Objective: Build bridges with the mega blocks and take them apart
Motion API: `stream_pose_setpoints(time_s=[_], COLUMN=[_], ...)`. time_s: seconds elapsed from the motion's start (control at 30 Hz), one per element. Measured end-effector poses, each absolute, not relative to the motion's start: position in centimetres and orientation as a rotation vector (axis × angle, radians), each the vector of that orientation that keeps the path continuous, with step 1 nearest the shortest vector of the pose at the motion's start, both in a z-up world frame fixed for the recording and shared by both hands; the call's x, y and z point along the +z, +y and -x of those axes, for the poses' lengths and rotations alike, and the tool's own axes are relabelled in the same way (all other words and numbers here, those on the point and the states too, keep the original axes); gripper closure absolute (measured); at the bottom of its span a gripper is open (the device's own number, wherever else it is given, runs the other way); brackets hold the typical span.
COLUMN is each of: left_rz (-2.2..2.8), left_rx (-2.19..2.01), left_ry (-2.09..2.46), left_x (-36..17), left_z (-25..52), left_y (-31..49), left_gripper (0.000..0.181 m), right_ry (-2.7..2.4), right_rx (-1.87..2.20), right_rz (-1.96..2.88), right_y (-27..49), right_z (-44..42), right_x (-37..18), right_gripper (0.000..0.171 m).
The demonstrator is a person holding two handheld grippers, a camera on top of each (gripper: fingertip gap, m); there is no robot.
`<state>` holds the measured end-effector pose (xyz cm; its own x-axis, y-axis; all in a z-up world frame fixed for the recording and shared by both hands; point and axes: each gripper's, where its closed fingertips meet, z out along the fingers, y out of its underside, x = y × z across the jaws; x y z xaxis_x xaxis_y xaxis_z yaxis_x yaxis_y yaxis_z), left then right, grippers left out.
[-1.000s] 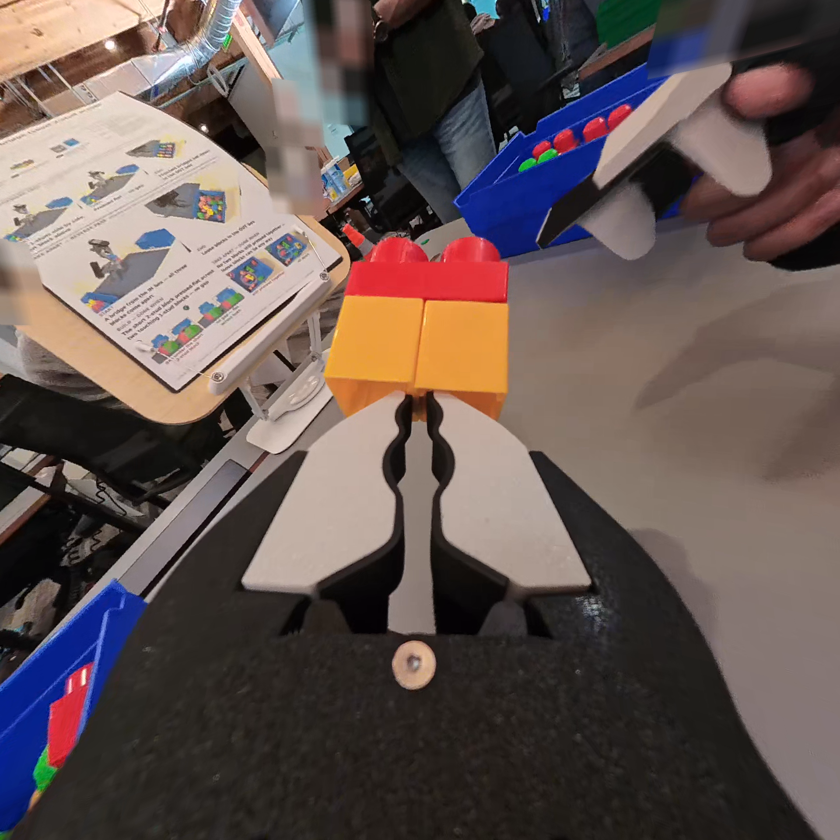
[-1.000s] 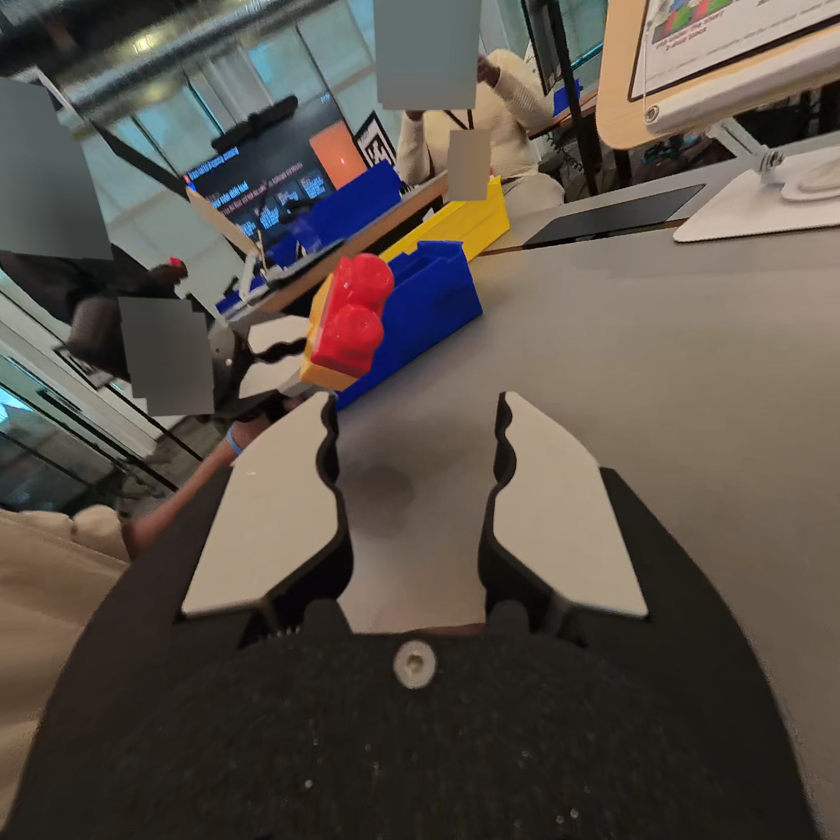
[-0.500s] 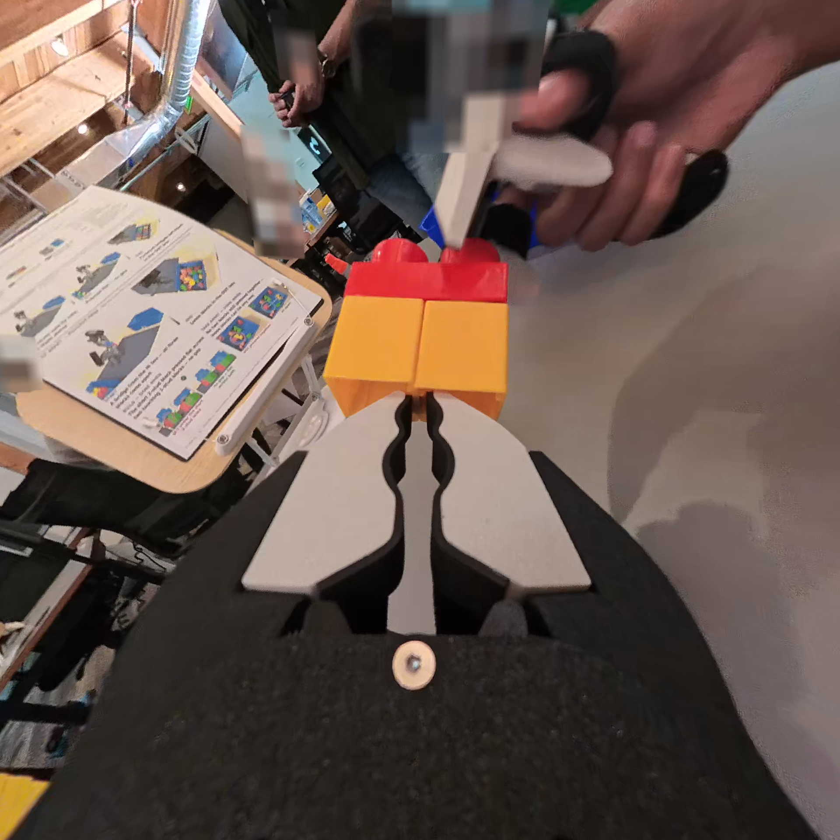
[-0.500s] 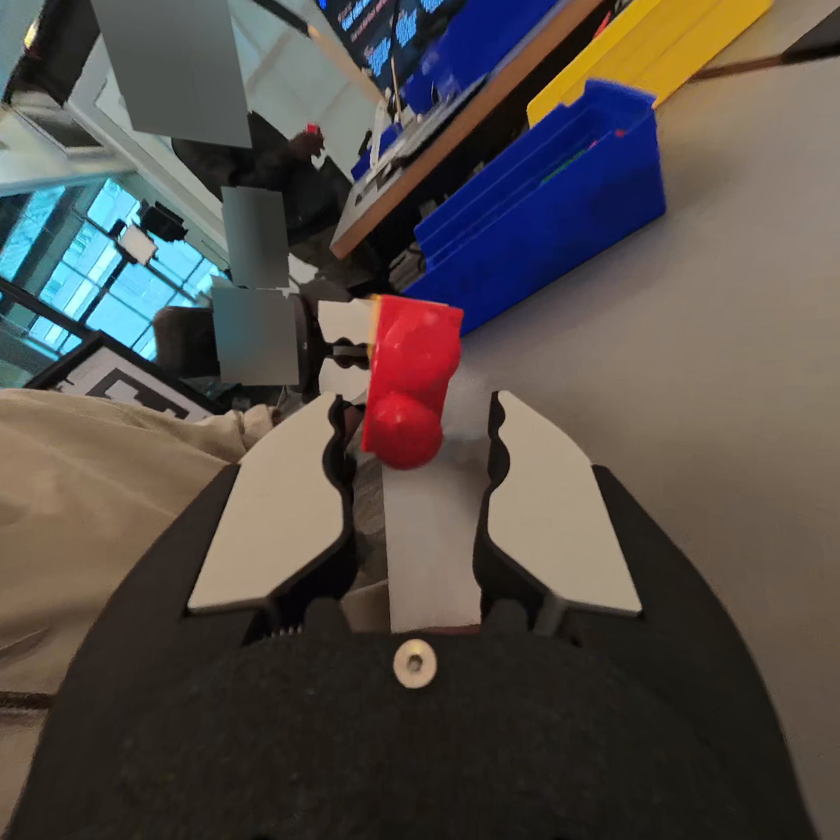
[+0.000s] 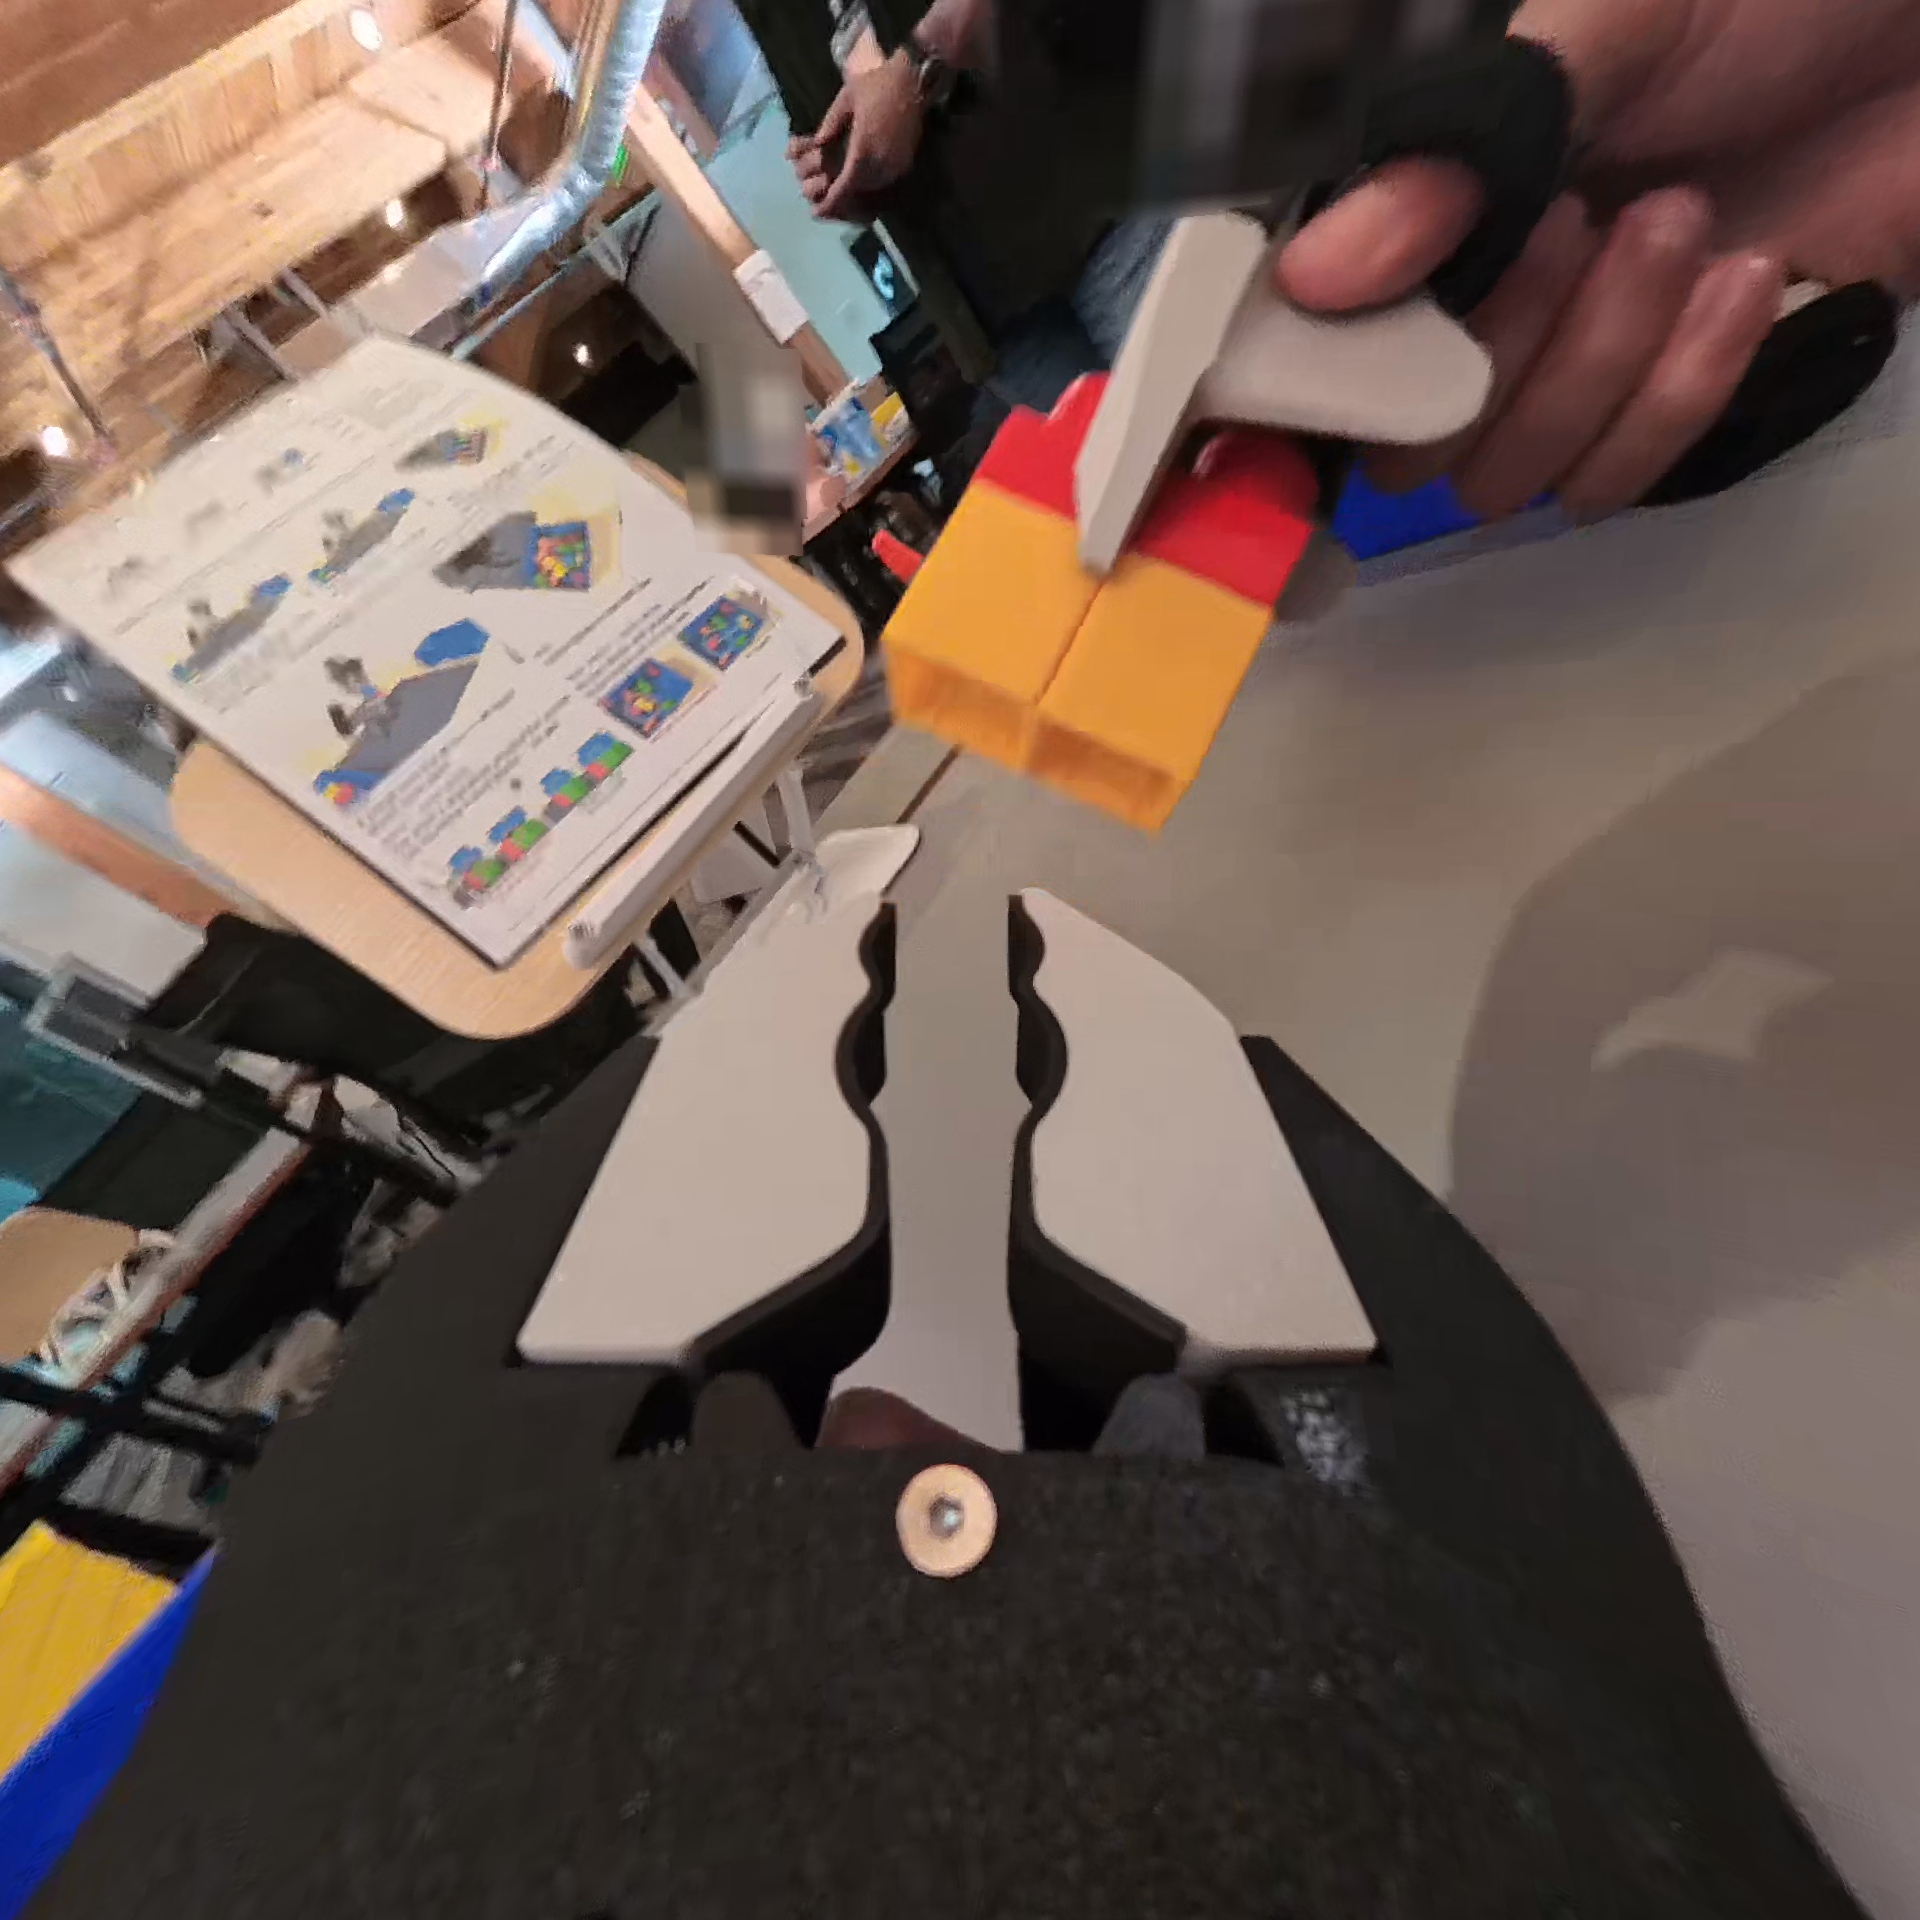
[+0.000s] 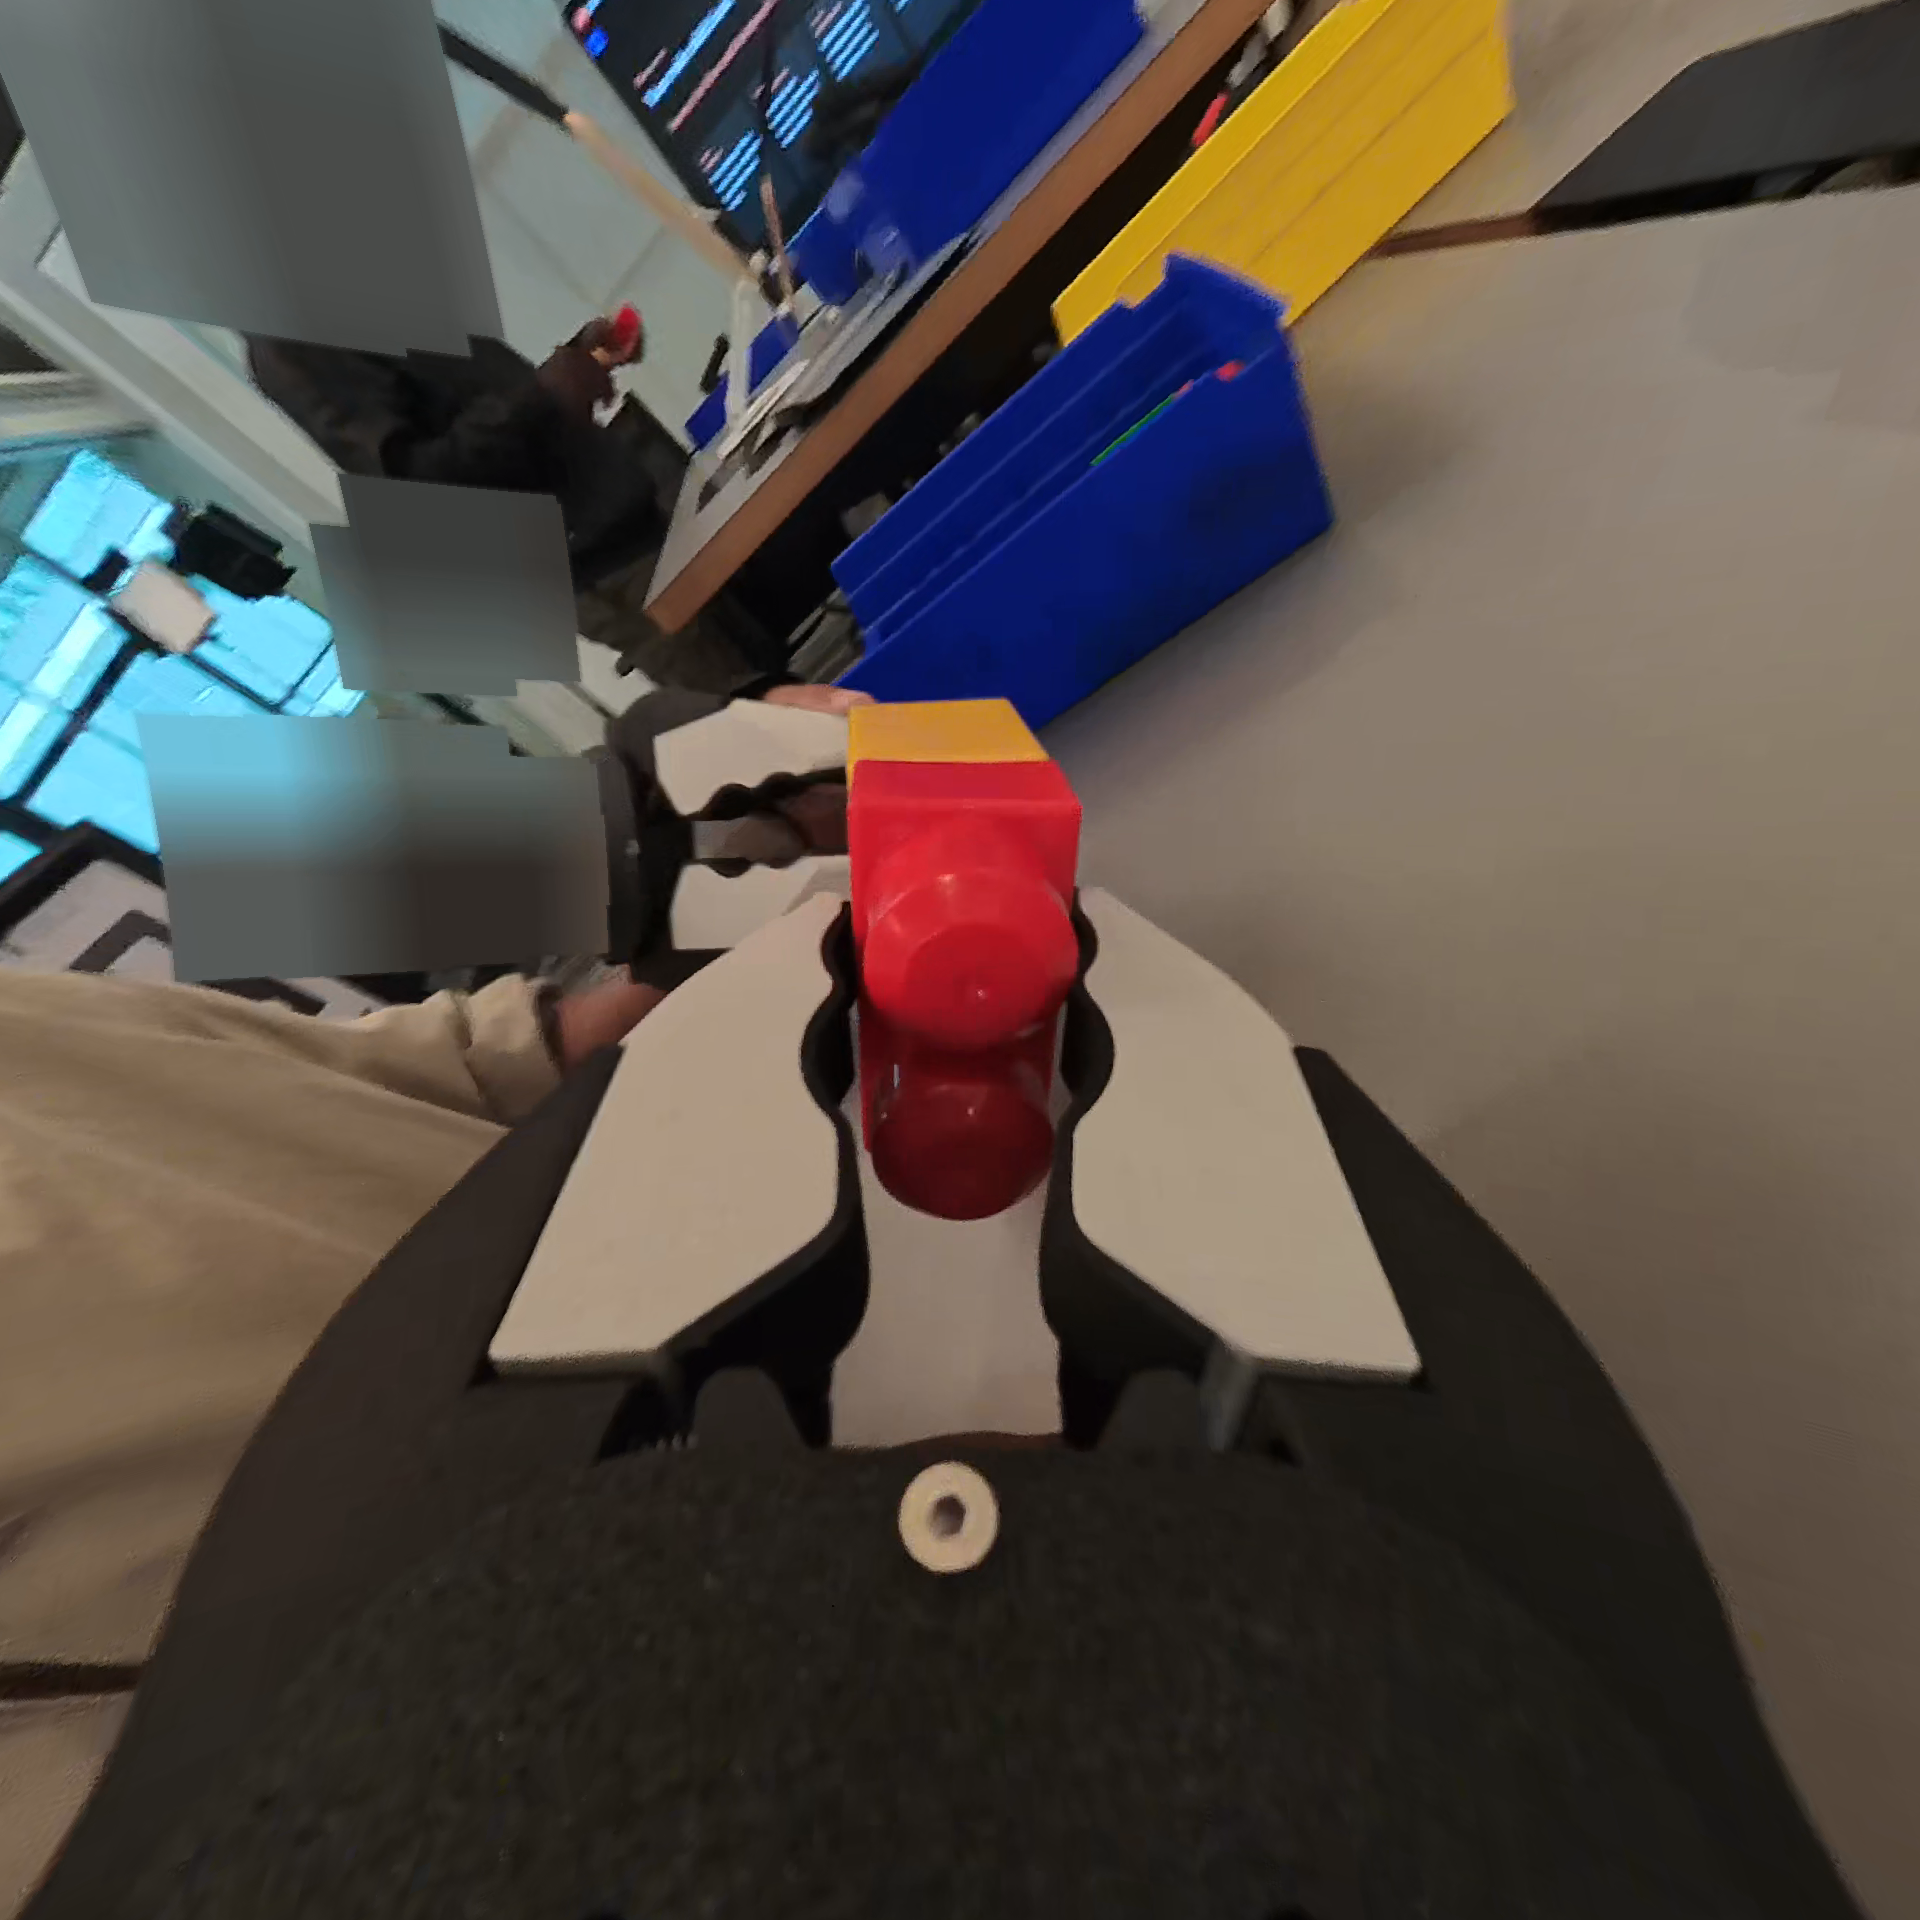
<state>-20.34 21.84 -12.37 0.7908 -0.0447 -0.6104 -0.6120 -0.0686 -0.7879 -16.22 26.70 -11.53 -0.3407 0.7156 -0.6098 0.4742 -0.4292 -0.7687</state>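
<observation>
A small bridge, a red block point(image 5: 1226, 530) on top of two orange blocks point(image 5: 1070, 675), hangs tilted in the air above the grey table point(image 5: 1507, 935). My right gripper point(image 6: 961, 914) is shut on the red block point(image 6: 966, 997), its fingers on the block's two sides. An orange block point(image 6: 940, 732) shows beyond it. In the left wrist view the right gripper point(image 5: 1164, 488) comes down from the upper right, held by a hand. My left gripper point(image 5: 945, 914) is open with a narrow gap and empty, just below the orange blocks. It also shows in the right wrist view point(image 6: 748, 805).
A picture instruction sheet on a wooden stand point(image 5: 436, 623) stands at the table's left edge. A blue bin point(image 6: 1091, 540) with blocks and a yellow bin point(image 6: 1299, 177) lie behind the bridge. Another blue bin corner point(image 5: 62, 1714) is at lower left. People stand in the background.
My right gripper moved in and closed on the red block. My left gripper let go of the orange blocks, opened a little and drew back. The bridge now hangs tilted from the right gripper.
</observation>
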Motion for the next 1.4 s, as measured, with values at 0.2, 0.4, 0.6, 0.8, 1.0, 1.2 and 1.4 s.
stream_pose_setpoints(time_s=[0.2,0.4,0.6,0.8,1.0,1.2,1.4], left_rz=[1.835,1.890,1.872,1.856,1.852,1.865,1.861], left_rx=[0.319,0.143,0.133,0.122,0.140,0.082,0.063], left_ry=[0.070,-0.234,-0.272,-0.252,-0.251,-0.257,-0.245], left_x=[-14.9,-18.4,-19.3,-19.0,-19.0,-19.3,-18.9], left_z=[24.4,25.6,25.4,24.9,24.7,24.2,23.8], left_y=[20.2,18.9,18.5,18.6,18.7,18.9,18.8], left_gripper=[0.107,0.069,0.070,0.081,0.089,0.092,0.094], right_ry=[-1.292,-1.159,-1.117,-1.103,-0.981,-1.047,-1.139], right_rx=[1.418,1.043,0.988,0.938,0.682,0.337,0.103], right_rz=[1.675,1.680,1.699,1.701,1.803,2.210,2.527], right_y=[31.8,32.5,32.2,33.5,43.4,55.4,59.5], right_z=[13.5,10.7,9.8,8.8,1.8,-4.9,-5.9], right_x=[-13.2,-16.5,-17.1,-16.1,-11.6,-14.9,-21.4], right_gripper=[0.135,0.135,0.135,0.135,0.135,0.134,0.134])
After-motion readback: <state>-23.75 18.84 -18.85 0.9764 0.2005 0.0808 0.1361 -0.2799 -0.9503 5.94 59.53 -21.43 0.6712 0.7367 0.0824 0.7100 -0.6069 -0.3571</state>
